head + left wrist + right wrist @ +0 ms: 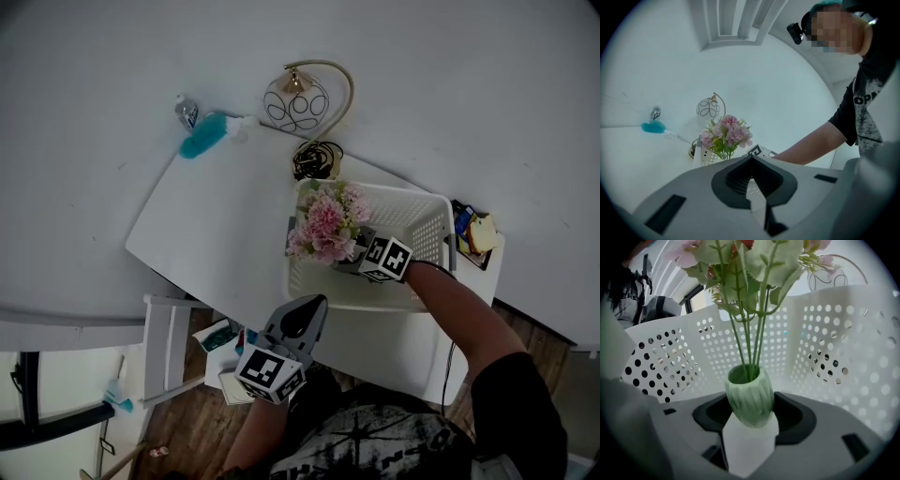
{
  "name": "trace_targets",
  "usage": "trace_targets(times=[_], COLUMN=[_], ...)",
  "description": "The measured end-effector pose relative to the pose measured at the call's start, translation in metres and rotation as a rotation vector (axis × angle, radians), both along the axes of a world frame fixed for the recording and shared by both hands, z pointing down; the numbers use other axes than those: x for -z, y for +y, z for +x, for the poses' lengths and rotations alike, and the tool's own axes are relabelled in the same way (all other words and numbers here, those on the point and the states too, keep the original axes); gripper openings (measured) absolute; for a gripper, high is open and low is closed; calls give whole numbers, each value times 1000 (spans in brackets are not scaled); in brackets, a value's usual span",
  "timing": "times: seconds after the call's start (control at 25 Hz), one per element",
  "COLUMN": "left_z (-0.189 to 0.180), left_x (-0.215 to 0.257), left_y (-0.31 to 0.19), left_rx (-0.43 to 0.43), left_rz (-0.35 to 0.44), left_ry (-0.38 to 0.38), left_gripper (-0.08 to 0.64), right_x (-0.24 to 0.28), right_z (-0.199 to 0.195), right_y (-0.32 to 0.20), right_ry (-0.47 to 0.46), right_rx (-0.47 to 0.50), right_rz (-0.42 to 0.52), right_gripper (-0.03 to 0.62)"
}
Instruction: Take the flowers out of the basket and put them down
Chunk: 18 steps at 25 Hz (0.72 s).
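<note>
White wall backs a white table (216,225) that runs from the far left to the near right, with wooden floor (187,427) showing off its near edge. On the right half of the table sits a white perforated basket (427,217). A bunch of pink flowers (323,225) with green leaves stands at the basket's left end, the blooms rising above its rim. Their stems go down into a small ribbed green vase (750,397), which is inside the basket, close to its holed walls.

The right gripper (356,257) reaches into the basket from the near right, its marker cube just right of the blooms. Its jaws stand wide on either side of the vase and clasp the vase's lower body. The vase leans slightly. The person's bare forearm (459,309) stretches back from this gripper over the basket's near rim.

The left gripper (302,317) hangs at the table's near edge, well apart from the basket. Its jaws are drawn together with nothing between them and point toward the flowers.

Far beyond the basket, a wire-globe lamp (295,101) with an arched gold stem stands by the wall, with a coiled dark cable (316,159) between it and the basket. To the far left lie a teal object (202,137) and a small bottle (187,112).
</note>
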<state>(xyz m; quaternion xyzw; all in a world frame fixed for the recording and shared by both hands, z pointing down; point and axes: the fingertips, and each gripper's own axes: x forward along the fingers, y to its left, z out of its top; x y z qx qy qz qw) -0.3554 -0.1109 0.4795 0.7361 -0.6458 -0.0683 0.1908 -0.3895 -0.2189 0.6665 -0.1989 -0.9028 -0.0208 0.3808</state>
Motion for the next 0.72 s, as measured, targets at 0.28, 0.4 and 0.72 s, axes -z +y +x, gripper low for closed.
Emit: trace_targets(times=[0.28,0.4,0.72], left_z=[2,1,4], left_x=[0,0,6], left_y=[-1,-1,-3], left_rx=[-3,2,-16], left_rz=[9,-10,14], left_ry=[-1,4,-2], left_gripper=[14,14,14], right_x=[1,5,31], right_z=[4,4,9], right_y=[6,8,-2], right_ry=[7,5,-27], right_rx=[22,24,-38], right_rz=[-9,-13,-34], right_gripper=[264,265,265])
